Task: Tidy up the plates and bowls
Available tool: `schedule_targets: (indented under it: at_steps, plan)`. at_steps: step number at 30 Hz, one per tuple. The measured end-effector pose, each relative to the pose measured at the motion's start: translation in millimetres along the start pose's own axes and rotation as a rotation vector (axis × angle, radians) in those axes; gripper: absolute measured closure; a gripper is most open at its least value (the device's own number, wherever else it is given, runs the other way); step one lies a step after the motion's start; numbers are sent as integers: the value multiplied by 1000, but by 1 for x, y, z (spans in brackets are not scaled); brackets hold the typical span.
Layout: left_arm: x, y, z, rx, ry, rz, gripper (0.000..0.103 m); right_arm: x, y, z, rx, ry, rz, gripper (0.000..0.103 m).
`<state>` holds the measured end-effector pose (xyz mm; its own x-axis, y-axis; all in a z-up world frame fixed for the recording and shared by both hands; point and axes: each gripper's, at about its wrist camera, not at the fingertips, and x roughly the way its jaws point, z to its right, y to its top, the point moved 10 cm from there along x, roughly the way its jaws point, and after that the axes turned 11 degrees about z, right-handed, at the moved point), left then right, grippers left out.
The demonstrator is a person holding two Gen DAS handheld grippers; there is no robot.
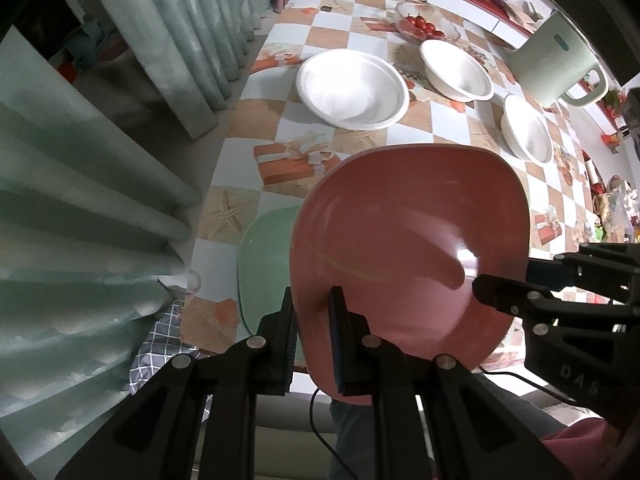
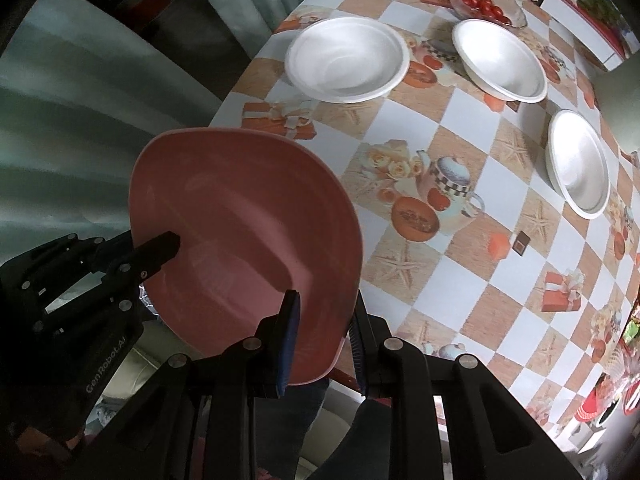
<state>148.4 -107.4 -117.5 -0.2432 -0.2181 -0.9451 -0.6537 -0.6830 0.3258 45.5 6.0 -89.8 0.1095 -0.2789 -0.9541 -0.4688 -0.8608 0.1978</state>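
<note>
**Above the table's near edge, two grippers share one pink plate**

Over the near edge of the checked tablecloth (image 1: pixel 360 136), a pink plate (image 1: pixel 400 240) hangs clear of the surface, pinched on two sides. At its left rim the left gripper (image 1: pixel 312 340) is clamped tight, one finger under the plate and one on its upper face. At the opposite rim the right gripper (image 2: pixel 324 340) is clamped on the plate too, its blue pads (image 2: pixel 290 340) squeezing the edge between them. Each camera sees the other gripper's finger lying on the plate's inner face.

Under the pink plate, partly hidden by it, a green plate (image 1: pixel 264 264) lies flat on the table. Farther back stand three white bowls: a large one (image 1: pixel 352 88), a second (image 1: pixel 456 70) just in front of a glass bowl of tomatoes (image 1: pixel 424 26), and a third (image 1: pixel 528 128) toward the right. A pale green container (image 1: pixel 560 64) stands beyond them, and curtains (image 1: pixel 100 200) hang along the left.
</note>
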Motion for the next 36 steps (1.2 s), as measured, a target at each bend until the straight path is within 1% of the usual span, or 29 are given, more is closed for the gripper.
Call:
schedule_targets:
  at_steps: [9, 15, 27, 34, 36]
  plan:
    - [1, -9, -20, -37, 23, -15, 89, 14, -1, -23, -27, 21, -24, 77]
    - [7, -13, -30, -50, 31, -32, 89, 23, -3, -31, -34, 30, -45, 77]
    - [23, -16, -46, -49, 57, -61, 89, 49, -6, -41, -20, 56, -101, 77]
    - [37, -19, -49, -45, 66, -79, 89, 65, -9, -39, -7, 54, -133, 77]
    - [40, -19, -49, -42, 63, -82, 85, 68, -10, -39, -5, 51, -140, 77]
